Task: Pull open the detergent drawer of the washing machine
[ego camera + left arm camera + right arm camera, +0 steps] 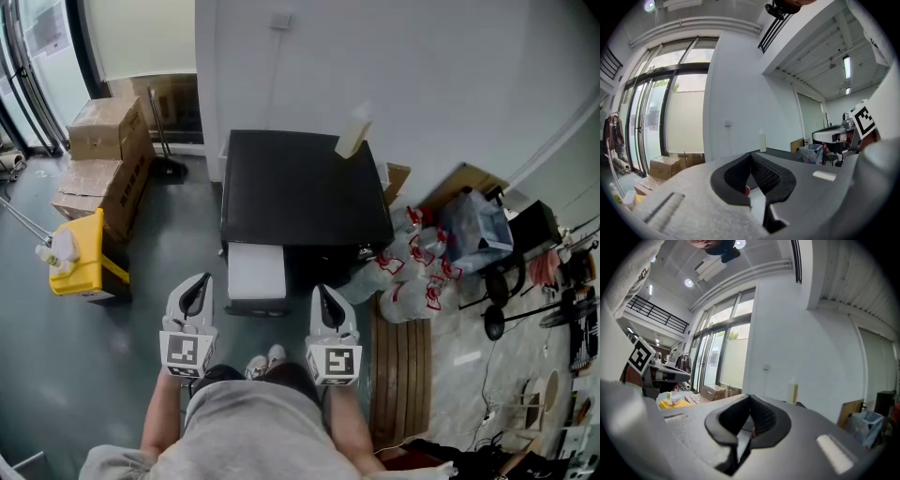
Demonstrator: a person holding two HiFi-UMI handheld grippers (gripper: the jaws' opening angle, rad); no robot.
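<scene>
The washing machine (300,187) stands against the white wall, seen from above with a black top. A white part (256,272) juts out at its front left; I cannot tell whether it is the detergent drawer. On the top's far right corner stands a pale bottle (353,131), also in sight as the bottle (762,141) and the bottle (792,392). My left gripper (197,281) hangs shut and empty just left of the white part, not touching it. My right gripper (322,292) is shut and empty before the machine's front right. Both point level at the wall, with the left gripper (751,157) and right gripper (750,399) holding nothing.
Cardboard boxes (103,159) and a yellow bin (80,258) stand to the left. Bags with red print (412,267) and a clear crate (478,230) crowd the machine's right side. A wooden slat board (403,366) lies on the floor at right. The person's shoes (264,362) are between the grippers.
</scene>
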